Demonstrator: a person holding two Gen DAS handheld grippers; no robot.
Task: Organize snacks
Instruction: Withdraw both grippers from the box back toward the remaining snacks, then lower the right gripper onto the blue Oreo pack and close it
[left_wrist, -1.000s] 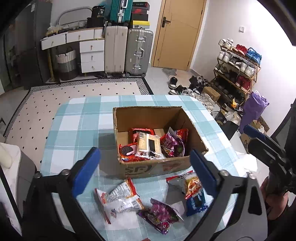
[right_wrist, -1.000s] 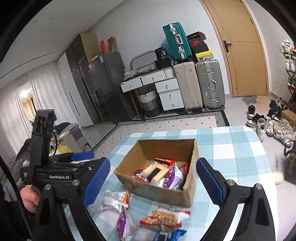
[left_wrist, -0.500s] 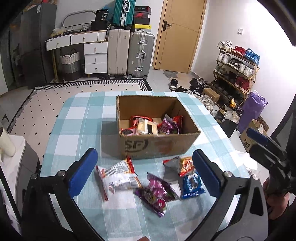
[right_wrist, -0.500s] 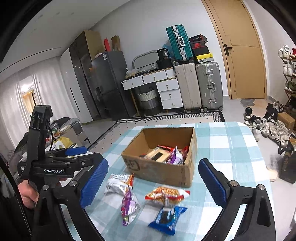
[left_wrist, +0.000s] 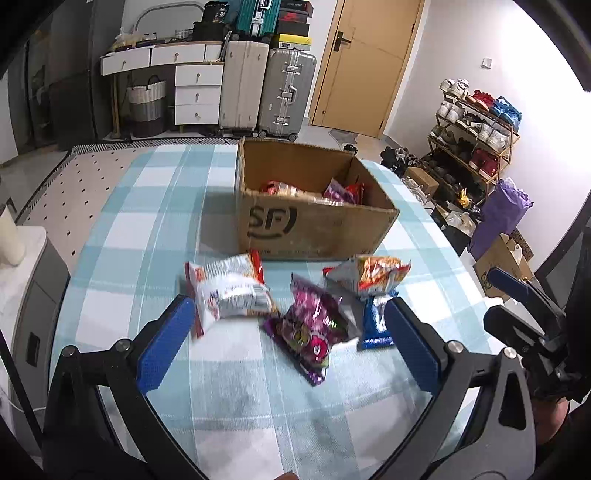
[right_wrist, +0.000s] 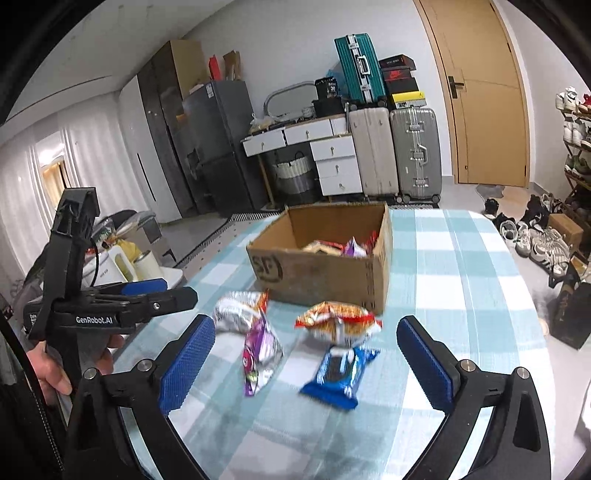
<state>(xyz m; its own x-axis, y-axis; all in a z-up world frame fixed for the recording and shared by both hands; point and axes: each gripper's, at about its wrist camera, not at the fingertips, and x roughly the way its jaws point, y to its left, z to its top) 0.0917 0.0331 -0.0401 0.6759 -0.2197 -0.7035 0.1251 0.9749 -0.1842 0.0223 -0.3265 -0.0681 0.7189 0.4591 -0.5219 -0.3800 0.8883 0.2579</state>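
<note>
1. Four snack packs lie on the checked cloth (left_wrist: 110, 236) in front of the box (left_wrist: 314, 229), loose and unheld. From the left: a white pack (left_wrist: 231, 291), a purple pack (left_wrist: 312, 325), an orange pack (left_wrist: 373, 275) and a blue pack (left_wrist: 375, 321).
2. In the left wrist view, the left gripper (left_wrist: 286, 341) hangs above the cloth with its fingers spread wide. The white pack sits just inside the left pad, the purple pack lies between the pads, and the blue pack lies just beside the right pad. Nothing is pinched; no pad presses on a pack.
3. In the right wrist view, the right gripper (right_wrist: 306, 360) is also spread as wide as it goes and holds nothing. The purple pack (right_wrist: 260, 349) and blue pack (right_wrist: 341, 371) lie between its pads, the white pack (right_wrist: 240, 310) and orange pack (right_wrist: 338, 323) beyond them, nearer the box (right_wrist: 325, 269).
4. The pads are flat blue blocks with a fine ribbed face, set on black arms with round silver bolts.
5. The packs are crinkled, glossy foil pouches; the blue one is flatter and oblong.
6. The box is brown corrugated cardboard, open-topped, printed "SF" on the near wall, with more packs inside.
7. A hand (right_wrist: 55, 373) grips the left gripper's black handle.
</note>
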